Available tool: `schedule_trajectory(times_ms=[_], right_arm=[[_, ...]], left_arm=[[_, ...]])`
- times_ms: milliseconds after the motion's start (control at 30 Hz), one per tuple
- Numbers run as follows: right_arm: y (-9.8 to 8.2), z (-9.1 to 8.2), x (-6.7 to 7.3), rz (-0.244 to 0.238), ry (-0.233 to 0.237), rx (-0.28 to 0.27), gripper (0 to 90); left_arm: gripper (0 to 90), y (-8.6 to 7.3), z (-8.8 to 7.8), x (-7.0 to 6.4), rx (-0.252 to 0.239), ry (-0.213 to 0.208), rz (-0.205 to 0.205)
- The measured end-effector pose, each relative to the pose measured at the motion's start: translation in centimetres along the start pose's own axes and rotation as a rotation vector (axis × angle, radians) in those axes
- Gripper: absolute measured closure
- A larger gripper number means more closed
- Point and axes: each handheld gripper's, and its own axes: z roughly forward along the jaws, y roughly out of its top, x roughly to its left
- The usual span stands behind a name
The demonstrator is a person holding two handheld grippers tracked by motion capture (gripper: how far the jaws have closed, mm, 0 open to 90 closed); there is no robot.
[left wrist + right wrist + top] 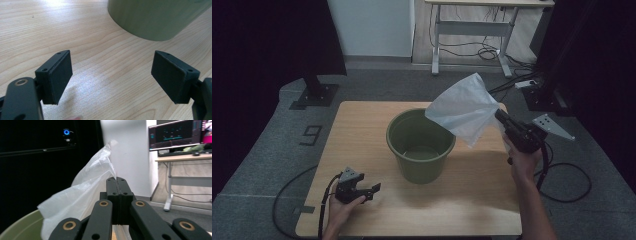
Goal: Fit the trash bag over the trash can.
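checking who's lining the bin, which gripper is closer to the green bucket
Right. The right gripper is raised beside the green bucket's rim, shut on a white plastic bag that overhangs it. The left gripper rests on the table, open, short of the bucket's base.

Both grippers, left gripper (373, 190) and right gripper (501, 116), are black with brass-ringed screw holes, grey plates and trailing black cables.

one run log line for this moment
right gripper: shut on plastic bag, above green bucket | left gripper: open, on table

Lab/office, black curtains (257, 40), monitor (175, 135), sit-stand desk (472, 30), floor cables (482, 50)
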Motion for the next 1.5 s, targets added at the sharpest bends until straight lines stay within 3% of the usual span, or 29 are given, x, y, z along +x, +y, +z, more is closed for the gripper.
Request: schedule_trajectory(times_ms=[133, 233, 267, 400, 600, 667, 700, 900, 967, 1033, 1067, 1100, 1200, 1400, 1500], right_arm=[[0.1, 0.2, 1.1, -0.02, 0.022, 0.002, 88.8], [-0.2, 0.9, 2.8, -0.069, 0.052, 0.03, 88.8], [-0.2, 0.9, 2.8, -0.069, 0.052, 0.03, 88.8], [-1.5, 1.9, 4.9, -0.085, 0.119, 0.066, 88.8], [-2.3, 2.4, 6.5, -0.102, 0.177, 0.09, 88.8], [-3.0, 2.7, 7.2, -0.123, 0.201, 0.121, 88.7], [-4.0, 3.1, 7.8, -0.146, 0.217, 0.164, 88.7], [-6.4, 4.3, 8.6, -0.142, 0.25, 0.249, 88.5], [-7.5, 4.6, 8.8, -0.128, 0.274, 0.278, 80.6], [-7.8, 4.3, 9.0, -0.154, 0.274, 0.271, 65.9], [-7.8, 4.3, 9.0, -0.154, 0.274, 0.271, 65.9], [-7.8, 3.6, 9.1, -0.174, 0.25, 0.242, 52.5], [-7.7, 2.3, 8.9, -0.164, 0.202, 0.212, 36.4], [-8.8, -0.2, 7.9, -0.147, 0.154, 0.224, 25.2], [-11.0, -1.5, 7.2, -0.144, 0.121, 0.275, 21.7]], left_arm=[[17.0, 0.0, 0.1, 0.0, 0.005, 0.001, 0.002], [17.0, 0.0, 0.2, -0.1, 0.008, -0.002, 0.003], [17.0, 0.0, 0.2, -0.1, 0.008, -0.002, 0.003], [17.0, 0.0, 0.1, 0.0, 0.004, 0.001, 0.005], [17.0, 0.0, 0.1, 0.0, 0.003, 0.0, 0.003], [17.0, 0.0, 0.1, 0.0, 0.004, 0.0, 0.003], [17.0, 0.0, 0.1, 0.0, 0.005, -0.001, 0.004], [17.0, 0.0, 0.0, 0.0, 0.005, 0.0, 0.005], [17.0, 0.0, 0.0, 0.1, 0.006, -0.001, 0.001], [17.0, 0.0, 0.0, 0.1, 0.006, -0.006, -0.002], [17.0, 0.0, -0.1, 0.1, -0.002, -0.021, -0.01], [17.0, 0.2, -0.3, 0.1, -0.016, -0.028, -0.015], [17.4, 0.2, -0.4, 0.0, -0.024, -0.023, -0.013], [17.8, 0.3, -0.3, -0.1, -0.026, -0.013, -0.009], [17.9, 0.4, -0.4, -0.3, -0.035, -0.006, -0.009]])
